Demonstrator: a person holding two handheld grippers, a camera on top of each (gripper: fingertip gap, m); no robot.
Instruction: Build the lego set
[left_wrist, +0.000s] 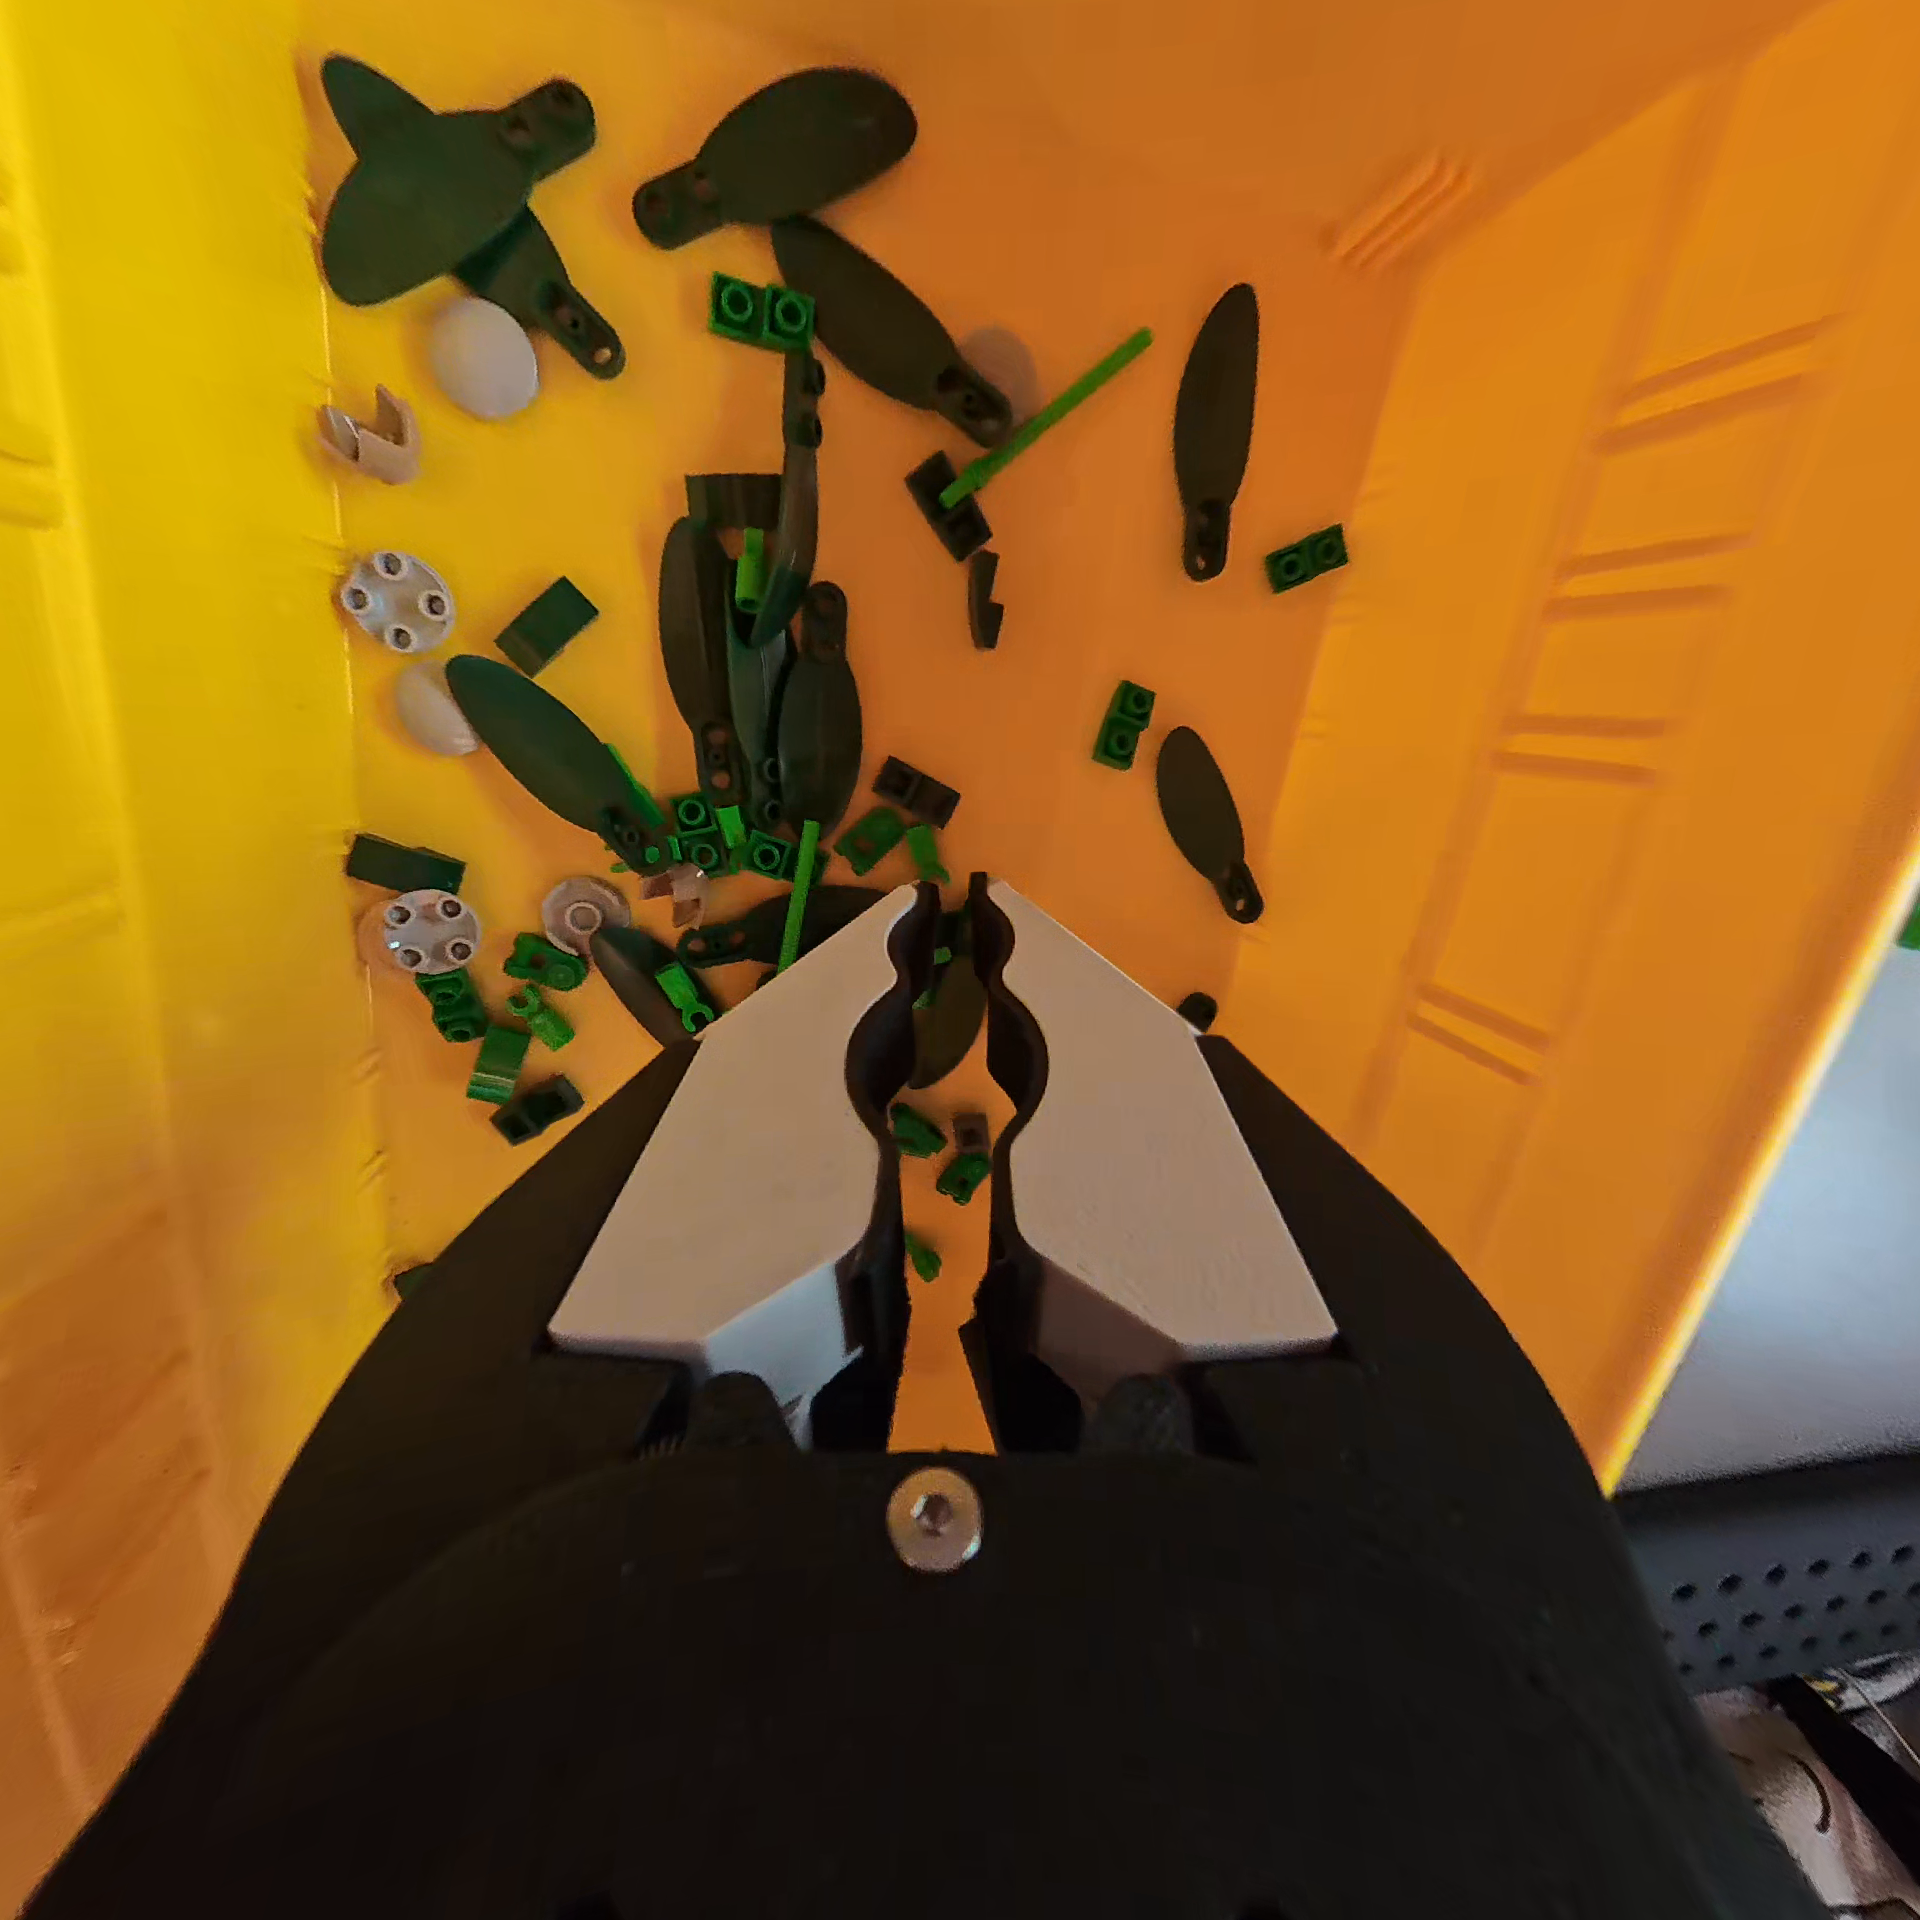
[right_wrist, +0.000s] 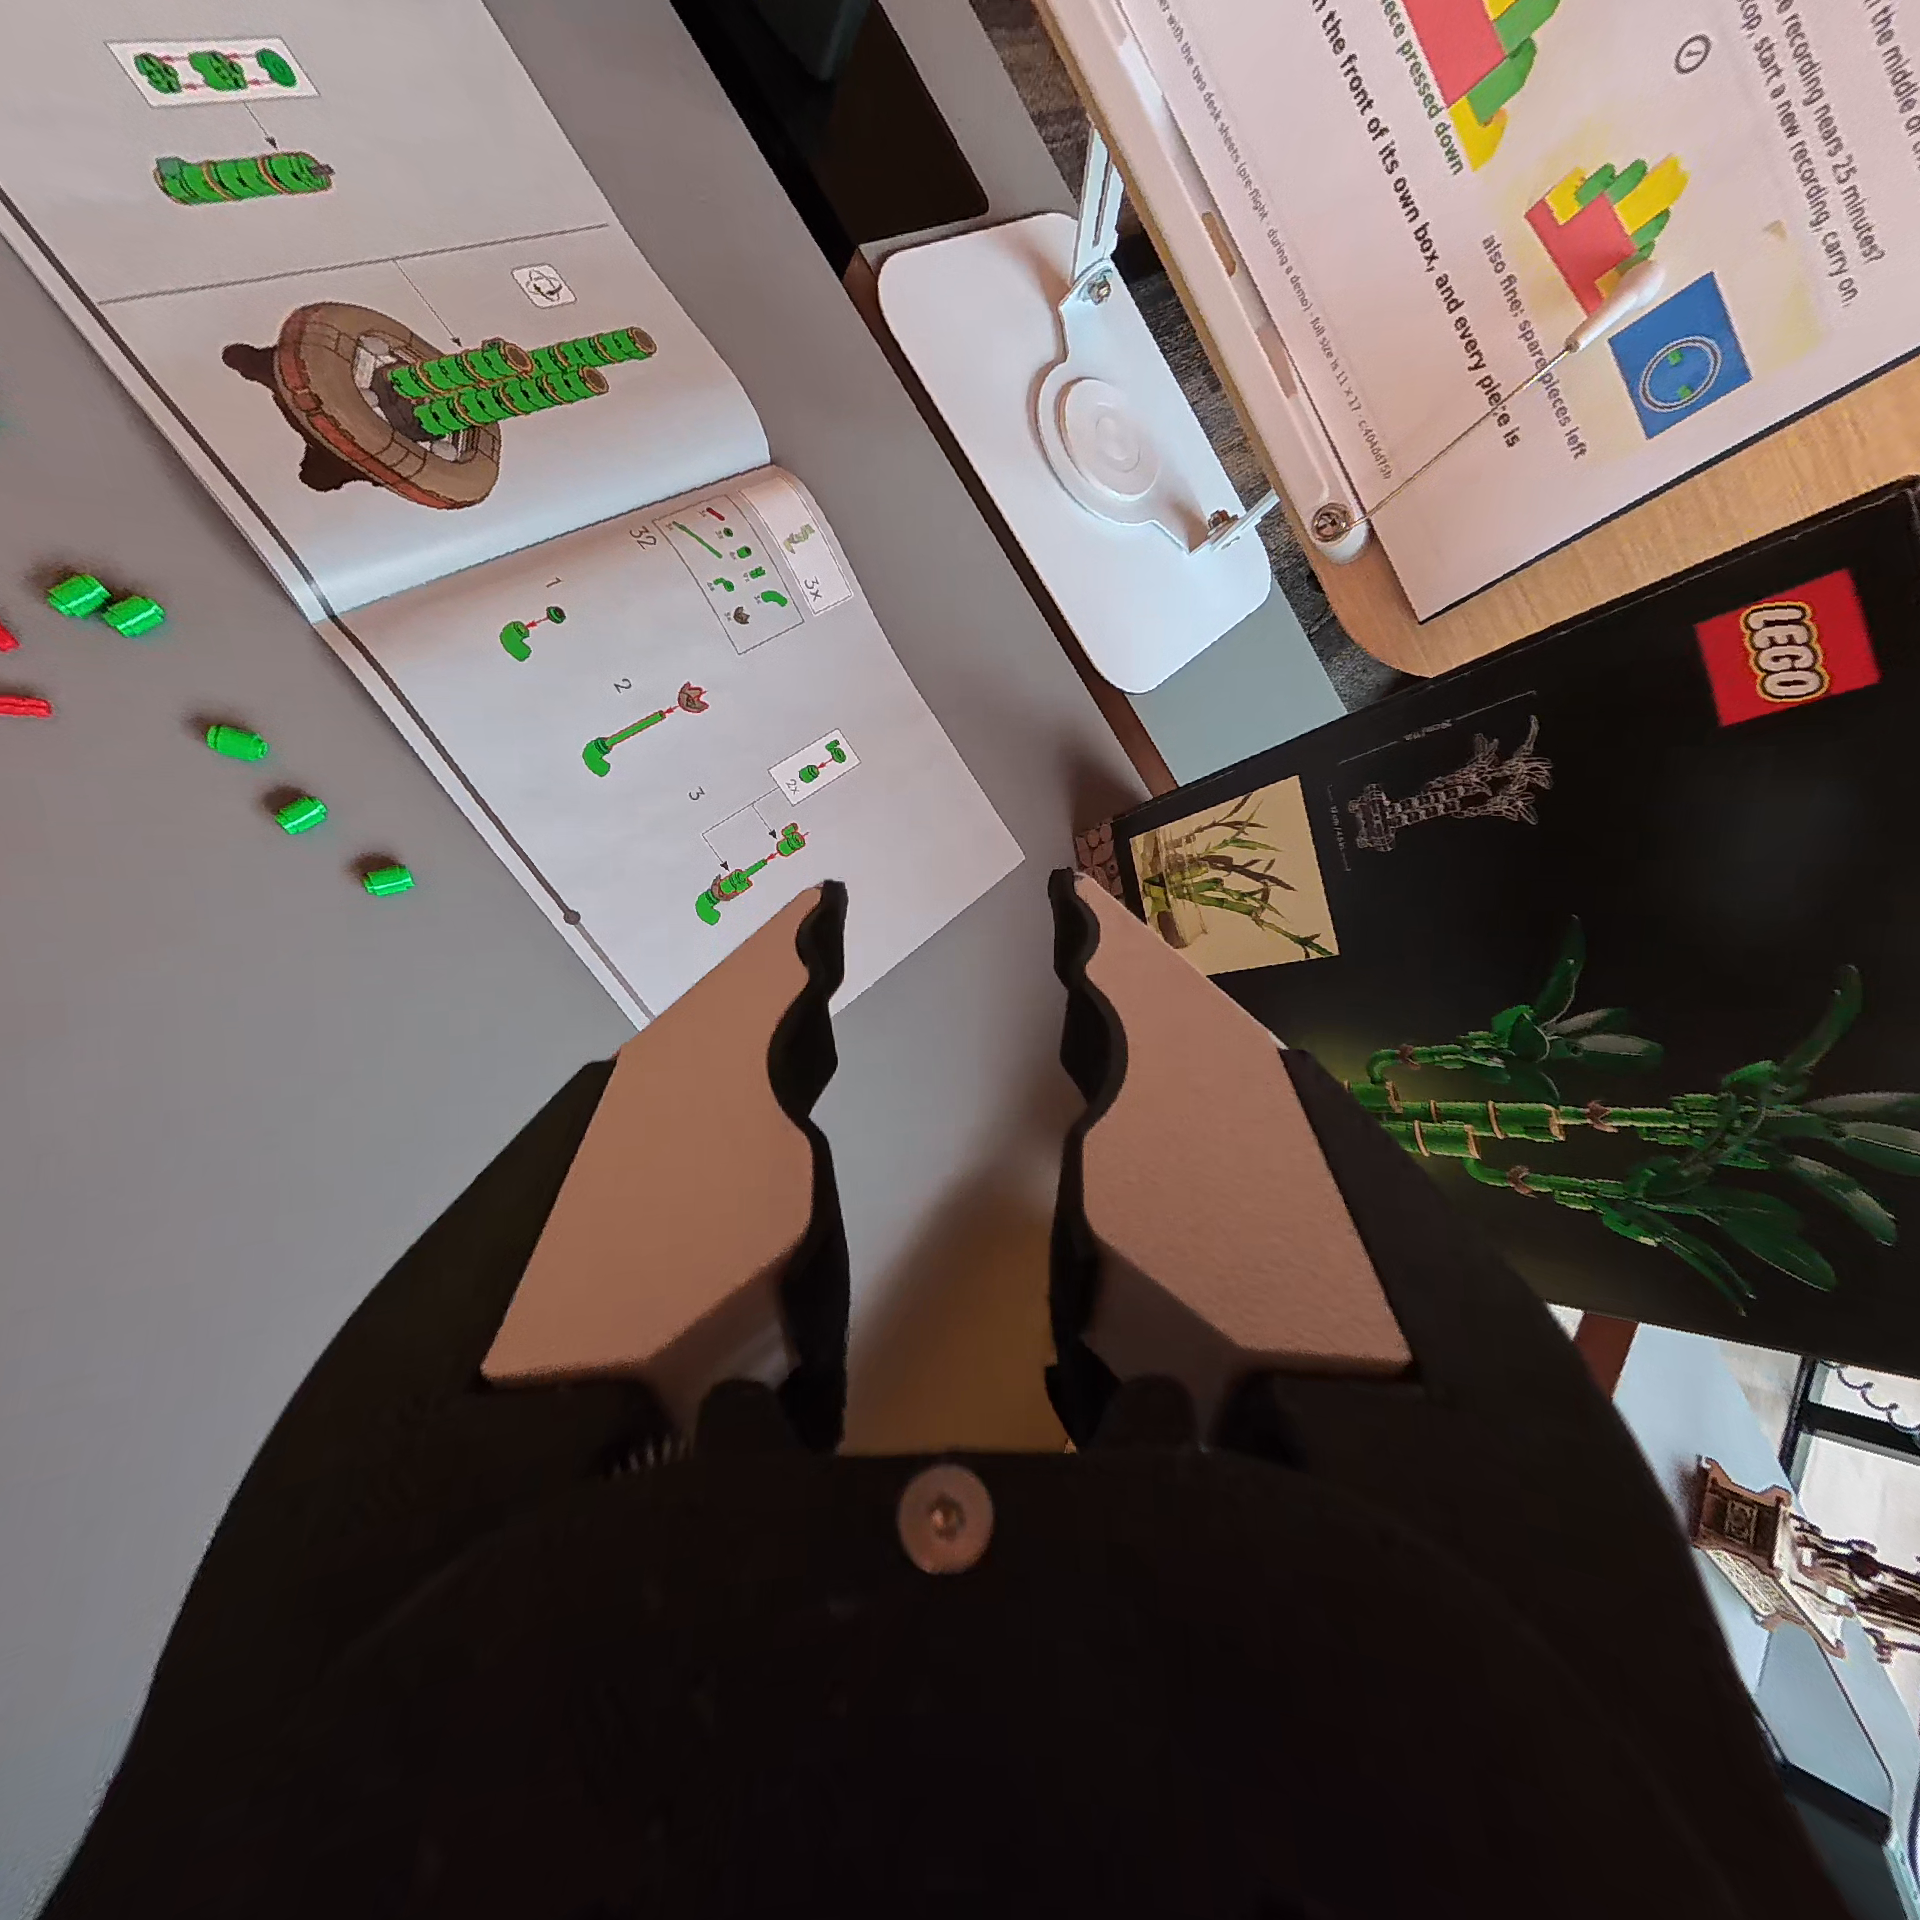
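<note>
My left gripper (left_wrist: 950, 896) is down in a yellow-orange bin (left_wrist: 1455, 727) of loose Lego parts. Its pads are closed on a dark green leaf piece (left_wrist: 951, 1023), which runs back between the fingers. Around it lie more dark green leaves (left_wrist: 1205, 810), small bright green plates (left_wrist: 1122, 724), a green rod (left_wrist: 798, 896) and grey round pieces (left_wrist: 398, 601). My right gripper (right_wrist: 943, 891) is open and empty above the grey table (right_wrist: 260, 1091), at the corner of the open instruction booklet (right_wrist: 644, 665). Several small green cylinder pieces (right_wrist: 299, 812) lie on the table to its left.
The bin's walls rise close on the left (left_wrist: 156, 727) and right (left_wrist: 1610, 623). The black Lego box (right_wrist: 1558, 935) lies right of my right gripper. A white stand base (right_wrist: 1091, 436) and a printed sheet on a board (right_wrist: 1558, 260) stand beyond the table edge. The gap from one gripper's tips to the other's is roughly 60 cm.
</note>
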